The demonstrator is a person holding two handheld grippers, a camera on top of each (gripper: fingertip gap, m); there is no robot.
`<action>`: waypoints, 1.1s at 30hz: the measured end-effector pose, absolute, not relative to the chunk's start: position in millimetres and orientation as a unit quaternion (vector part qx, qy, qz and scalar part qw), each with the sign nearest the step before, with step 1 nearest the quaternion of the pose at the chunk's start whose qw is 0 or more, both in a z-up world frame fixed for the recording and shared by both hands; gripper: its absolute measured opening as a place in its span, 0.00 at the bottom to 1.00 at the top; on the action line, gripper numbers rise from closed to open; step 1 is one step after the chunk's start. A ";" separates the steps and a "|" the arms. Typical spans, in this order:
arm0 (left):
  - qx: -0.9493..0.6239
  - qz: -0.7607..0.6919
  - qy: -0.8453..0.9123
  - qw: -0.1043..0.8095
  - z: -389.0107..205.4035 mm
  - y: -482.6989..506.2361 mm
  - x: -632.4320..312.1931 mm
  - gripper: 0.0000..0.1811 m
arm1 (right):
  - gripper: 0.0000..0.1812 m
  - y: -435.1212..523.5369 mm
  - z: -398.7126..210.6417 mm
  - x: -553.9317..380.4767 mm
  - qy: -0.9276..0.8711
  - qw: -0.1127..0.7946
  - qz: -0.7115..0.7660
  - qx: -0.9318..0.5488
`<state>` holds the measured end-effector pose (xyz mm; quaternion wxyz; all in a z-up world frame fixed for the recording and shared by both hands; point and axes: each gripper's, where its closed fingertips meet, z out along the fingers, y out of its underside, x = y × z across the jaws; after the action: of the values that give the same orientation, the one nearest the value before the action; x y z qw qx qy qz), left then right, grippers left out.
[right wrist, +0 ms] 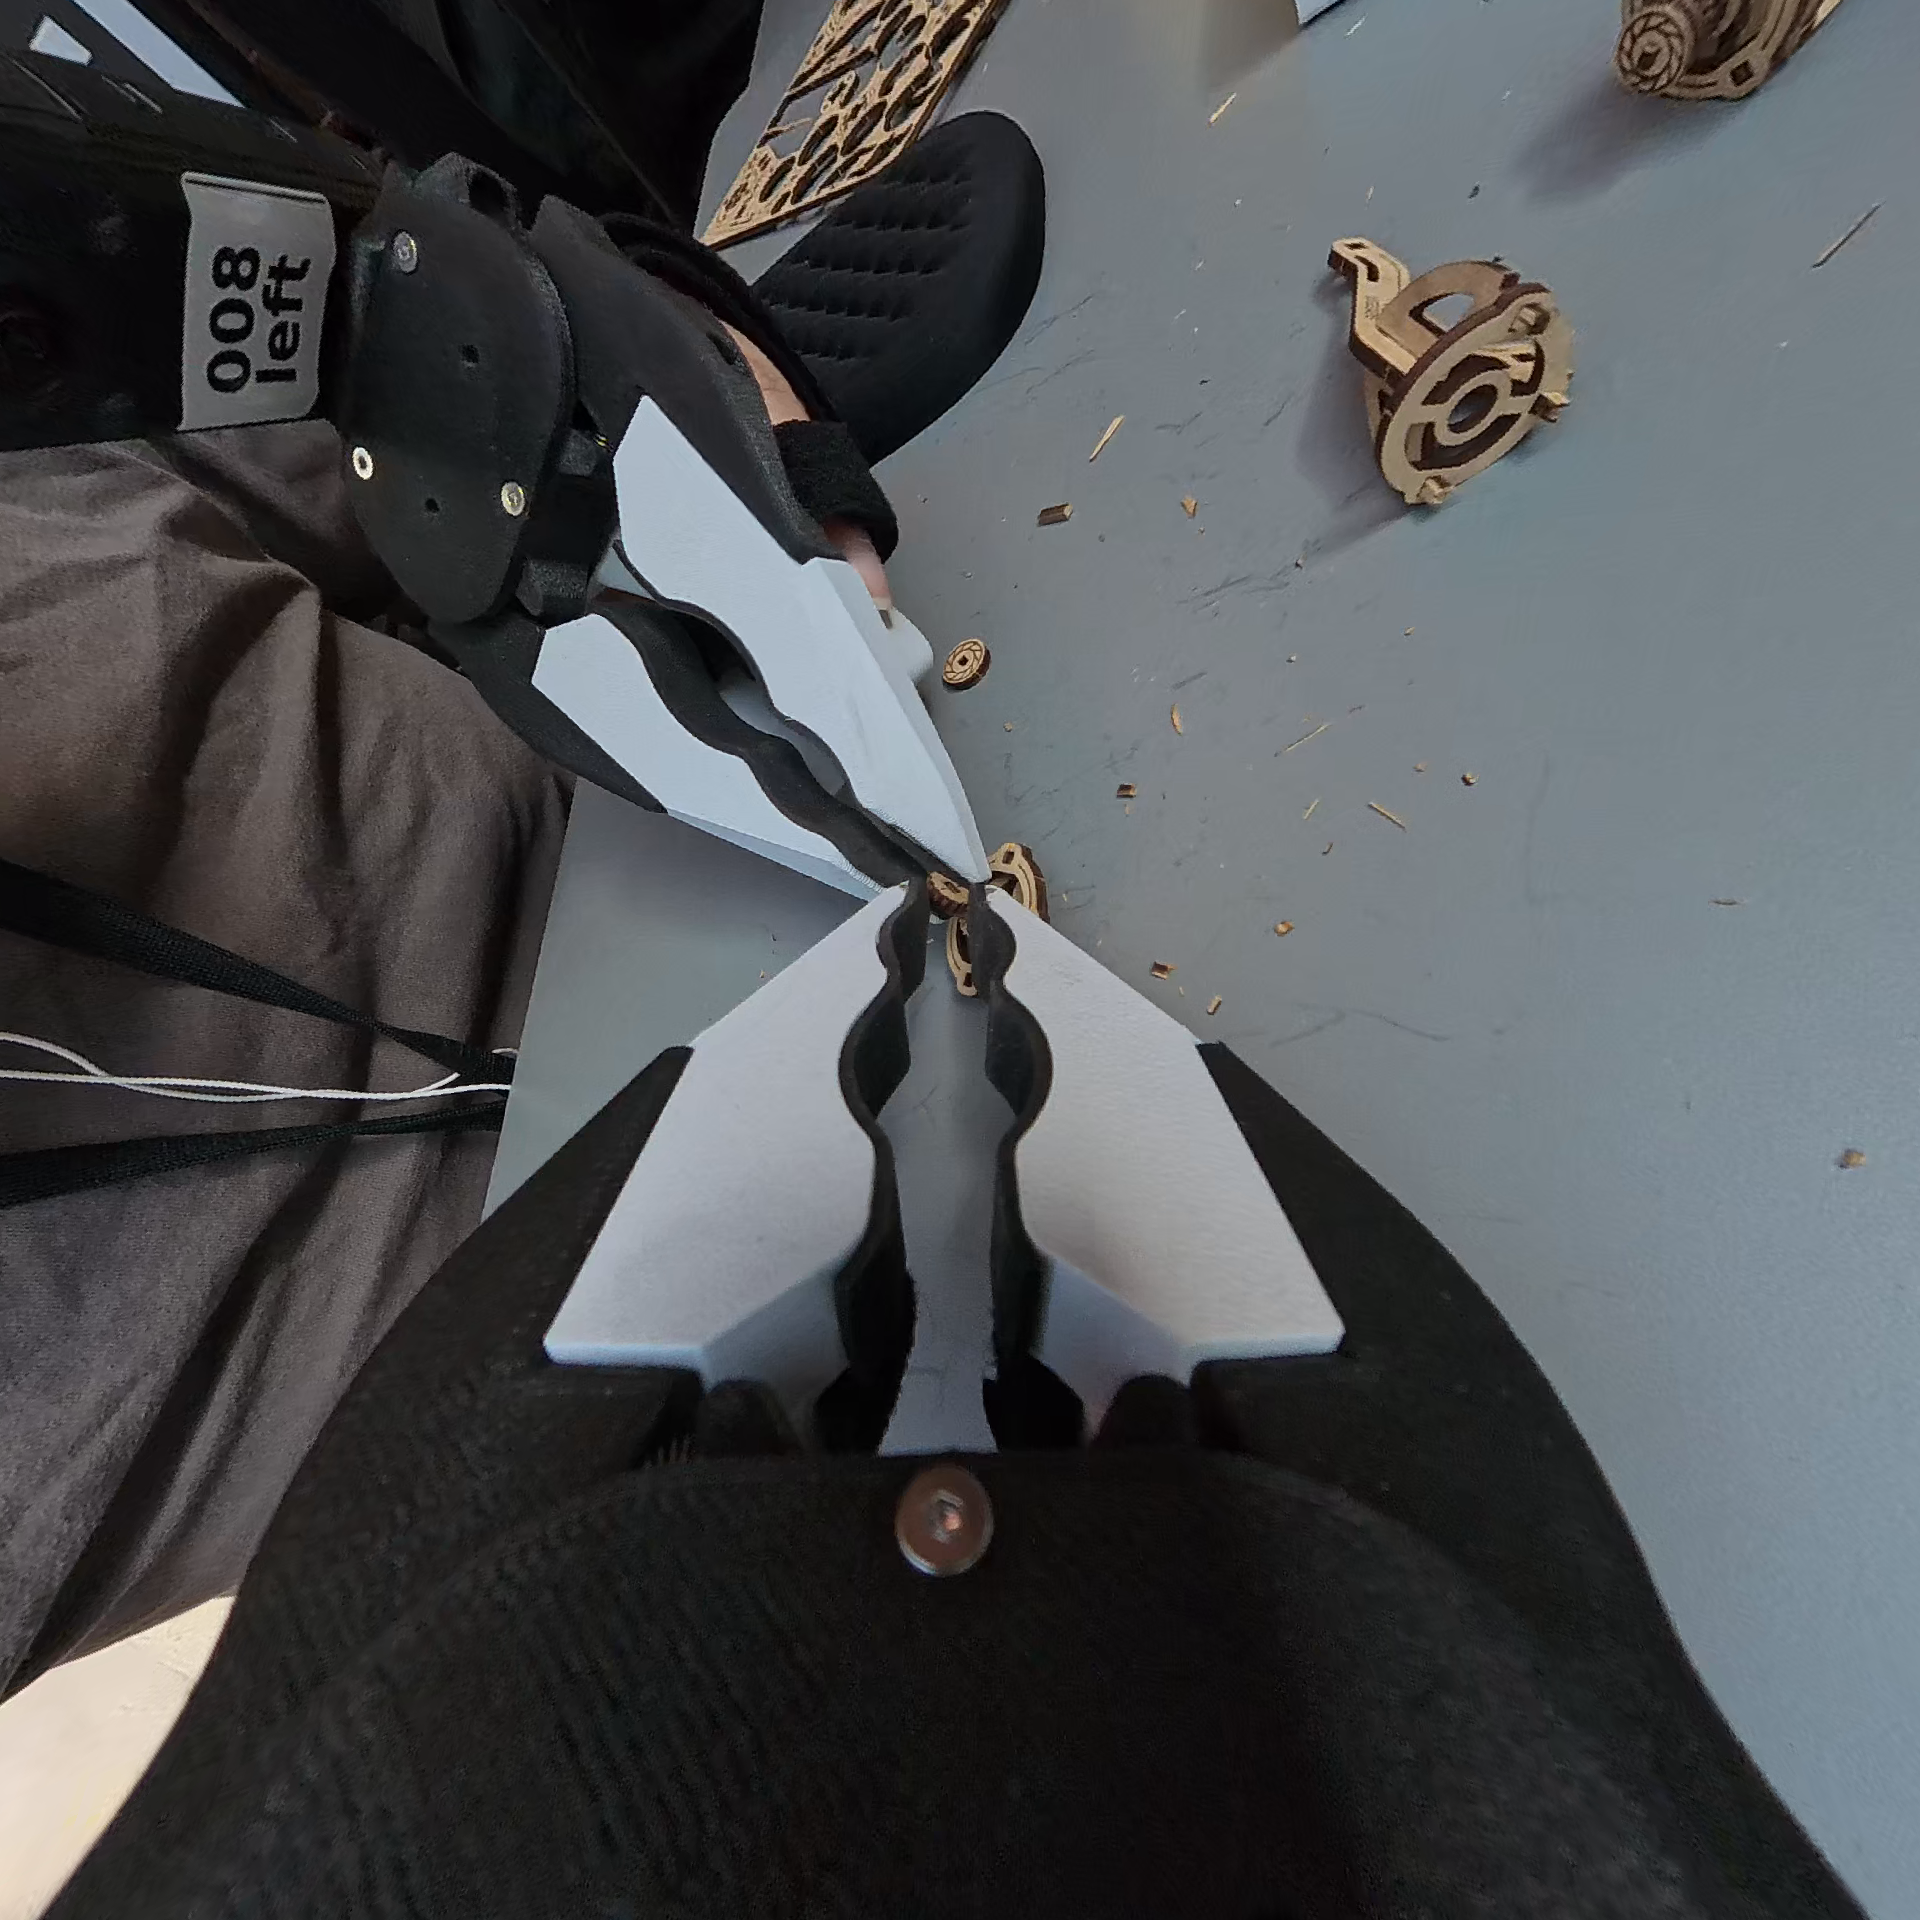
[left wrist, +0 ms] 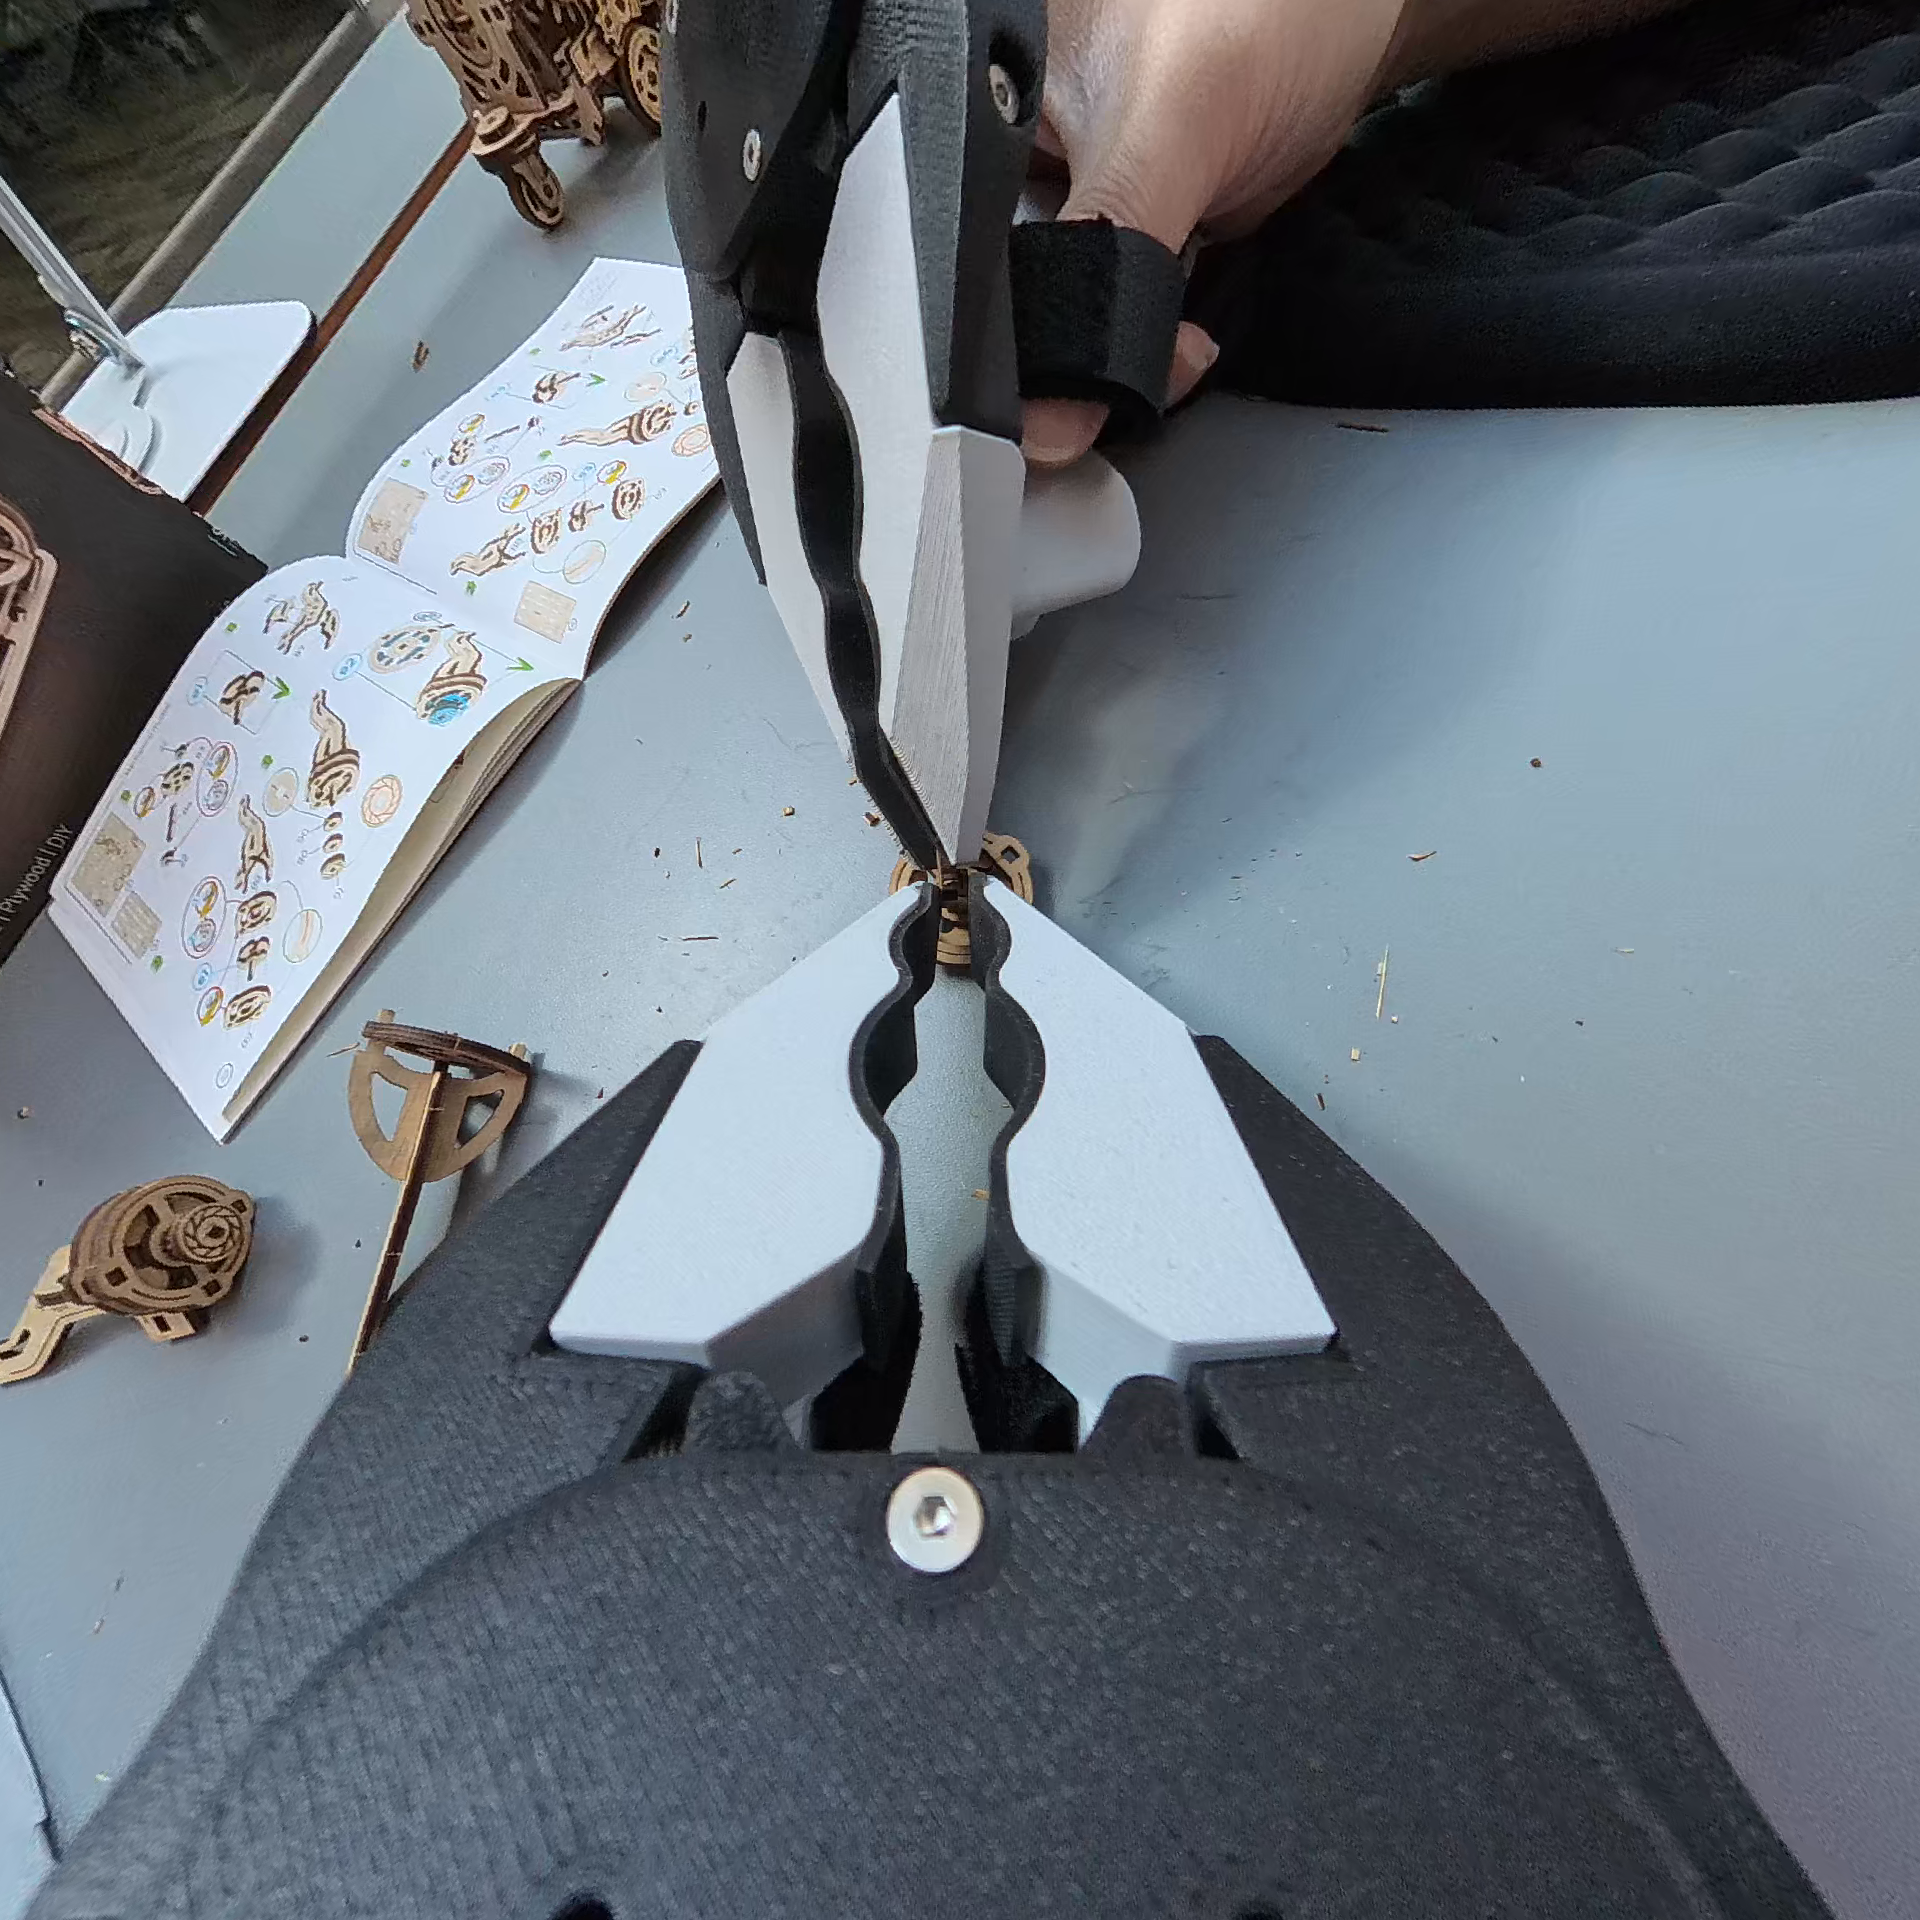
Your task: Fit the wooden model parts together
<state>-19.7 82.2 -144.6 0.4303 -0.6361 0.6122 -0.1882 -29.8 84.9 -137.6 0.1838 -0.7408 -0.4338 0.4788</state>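
Observation:
My left gripper (left wrist: 951, 902) is shut on a small wooden model part (left wrist: 953, 932), held just above the grey table (left wrist: 1455, 831). My right gripper (left wrist: 932, 844) comes down from above with its tips closed on the same small assembly, whose round ring piece (left wrist: 1010, 862) shows behind the tips. In the right wrist view, my right gripper (right wrist: 951, 906) pinches a thin wooden disc piece (right wrist: 966, 954) edge-on. The left gripper (right wrist: 940, 871) meets it from the upper left at a small gear (right wrist: 941, 891). The two gripper tips almost touch. The joint between the parts is mostly hidden.
An open instruction booklet (left wrist: 343, 675), a dark box (left wrist: 94, 623) and wooden sub-assemblies (left wrist: 156, 1257) (left wrist: 436, 1101) lie to the left. A wheel-like assembly (right wrist: 1455, 374), a loose small disc (right wrist: 966, 662) and wood splinters lie on the table. A black foam pad (left wrist: 1610, 208) lies behind.

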 end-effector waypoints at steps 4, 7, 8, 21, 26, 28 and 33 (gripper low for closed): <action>-0.659 -0.228 0.591 0.407 -144.8 83.2 -21.7 0.04 | 0.03 85.6 -133.1 -29.7 -0.453 0.213 0.469 -0.728; -0.667 -0.274 0.566 0.399 -135.9 84.2 -23.6 0.06 | 0.03 90.8 -126.8 -27.4 -0.480 0.266 0.441 -0.710; -0.670 -0.289 0.560 0.393 -134.0 84.2 -24.7 0.07 | 0.03 92.5 -122.8 -26.6 -0.494 0.292 0.427 -0.698; -0.697 -0.425 0.486 0.314 -120.7 83.5 -33.4 0.07 | 0.04 81.9 -114.8 -27.2 -0.649 0.443 0.250 -0.565; -0.686 -0.510 0.441 0.274 -106.0 78.0 -30.8 0.07 | 0.04 79.4 -110.6 -29.1 -0.653 0.458 0.246 -0.550; -0.687 -0.518 0.431 0.274 -104.1 80.9 -32.2 0.06 | 0.04 80.3 -113.3 -28.4 -0.655 0.453 0.245 -0.553; -0.700 -0.521 0.417 0.254 -109.4 83.4 -32.0 0.04 | 0.04 82.8 -102.5 -29.5 -0.643 0.479 0.244 -0.546</action>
<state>-32.0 83.4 -109.4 0.2536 -0.7005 0.4167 -0.5210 -29.5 82.8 -102.5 0.4789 -0.5459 -0.6427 0.2441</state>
